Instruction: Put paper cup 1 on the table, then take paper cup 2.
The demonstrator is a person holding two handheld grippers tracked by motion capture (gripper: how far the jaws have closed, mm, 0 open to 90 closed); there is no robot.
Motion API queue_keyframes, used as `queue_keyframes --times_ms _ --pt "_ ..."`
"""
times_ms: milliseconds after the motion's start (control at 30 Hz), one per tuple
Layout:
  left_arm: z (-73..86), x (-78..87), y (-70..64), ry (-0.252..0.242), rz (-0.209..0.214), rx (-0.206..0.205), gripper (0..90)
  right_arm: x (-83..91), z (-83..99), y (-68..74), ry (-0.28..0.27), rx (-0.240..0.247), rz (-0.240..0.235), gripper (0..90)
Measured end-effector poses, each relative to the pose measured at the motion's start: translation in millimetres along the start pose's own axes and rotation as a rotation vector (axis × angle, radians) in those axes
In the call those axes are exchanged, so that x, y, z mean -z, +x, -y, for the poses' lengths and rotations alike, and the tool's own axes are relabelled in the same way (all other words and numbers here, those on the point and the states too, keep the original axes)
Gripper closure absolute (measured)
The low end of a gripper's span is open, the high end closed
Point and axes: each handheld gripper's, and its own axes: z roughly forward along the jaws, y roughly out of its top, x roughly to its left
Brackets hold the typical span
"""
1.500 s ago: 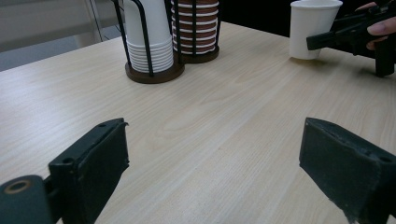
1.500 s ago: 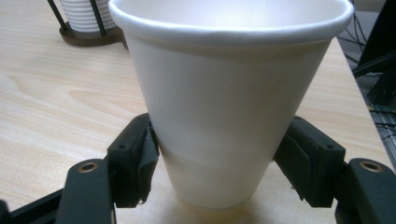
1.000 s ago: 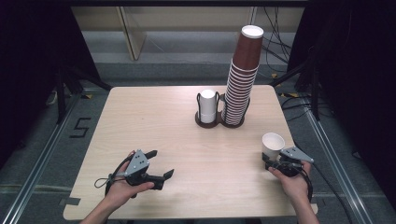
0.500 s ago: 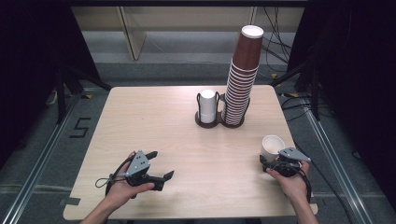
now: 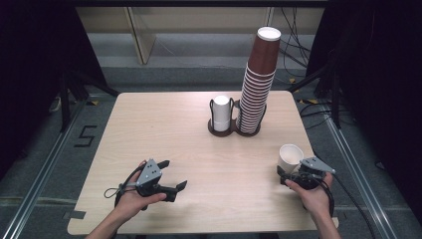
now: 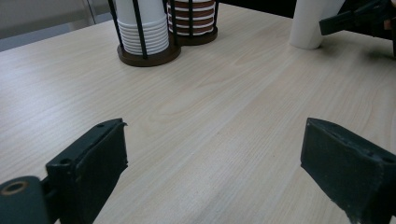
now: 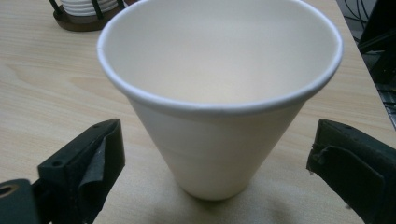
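Observation:
A white paper cup stands upright on the table near the right edge. My right gripper is open, one jaw on each side of the cup's lower part, with a gap to each. My left gripper rests open at the front left, holding nothing, with bare wood between its jaws. In the left gripper view the cup shows at the top right.
A brown two-slot holder stands at the back middle. It holds a short stack of white cups and a tall stack of brown cups. Bare tabletop lies between the grippers.
The right hand and the white cup have come down slightly toward the near edge, and the cup now stands on the table. The left gripper has not moved.

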Motion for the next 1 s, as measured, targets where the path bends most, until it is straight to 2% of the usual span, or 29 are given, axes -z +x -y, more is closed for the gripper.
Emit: queue_keyframes --times_ms 33,100,200,233,333,367,400,433,467,600,667,733,767,833,867,1000 --pt "0.5 -0.6 -0.5 0.005 0.002 0.002 7.0 0.3 -0.2 -2.2 -0.020 0.030 -0.004 2.3" --pt "1.1 -1.6 -0.8 -0.003 0.010 0.005 6.9 3.9 -1.6 -2.8 -0.034 0.048 0.010 1.9" --pt "1.1 0.1 -1.1 0.001 0.002 0.007 6.9 8.0 -2.9 -0.6 -0.045 0.012 0.006 1.4" --pt "1.4 0.6 -0.5 -0.002 0.003 0.010 6.8 9.0 -3.9 -1.7 -0.047 0.024 0.001 1.3" --pt "2.2 0.5 0.8 -0.011 0.006 0.023 6.8 11.2 -5.1 -1.4 -0.065 0.021 0.000 1.0" --pt "2.4 0.5 1.3 -0.014 0.008 0.030 6.8 13.4 -7.4 0.3 -0.061 0.003 0.001 0.6" --pt "1.0 2.0 1.7 -0.014 0.010 0.056 6.7 14.8 -9.5 -0.3 -0.064 0.021 0.008 0.6" --pt "0.7 1.8 1.6 -0.029 0.015 0.064 6.7 16.2 -12.8 0.4 -0.080 0.018 -0.004 0.6" --pt "0.3 3.1 1.4 -0.024 0.009 0.063 6.8 19.6 -15.9 1.7 -0.086 0.008 0.005 0.6" --pt "1.5 3.4 1.5 -0.025 0.012 0.059 6.4 24.0 -23.7 2.1 -0.120 0.032 -0.004 0.5" --pt "2.0 1.5 2.5 -0.035 0.017 0.070 6.1 28.4 -28.8 4.6 -0.131 0.025 -0.006 0.6" --pt "0.8 1.2 2.5 -0.030 0.001 0.064 5.9 29.8 -32.7 5.2 -0.145 0.021 -0.017 0.6" --pt "0.2 1.0 2.4 -0.033 -0.001 0.068 5.9 30.0 -34.5 4.6 -0.161 0.043 -0.006 0.6" --pt "-1.8 -0.5 1.8 -0.048 -0.001 0.074 6.0 31.9 -37.2 7.6 -0.160 0.022 -0.019 0.7" --pt "-2.8 -1.3 1.7 -0.054 0.003 0.075 5.9 31.8 -39.0 6.1 -0.176 0.052 -0.017 0.7" --pt "-8.4 -1.9 -0.1 -0.073 -0.005 0.066 5.9 32.1 -42.8 9.2 -0.193 0.062 -0.008 0.8"
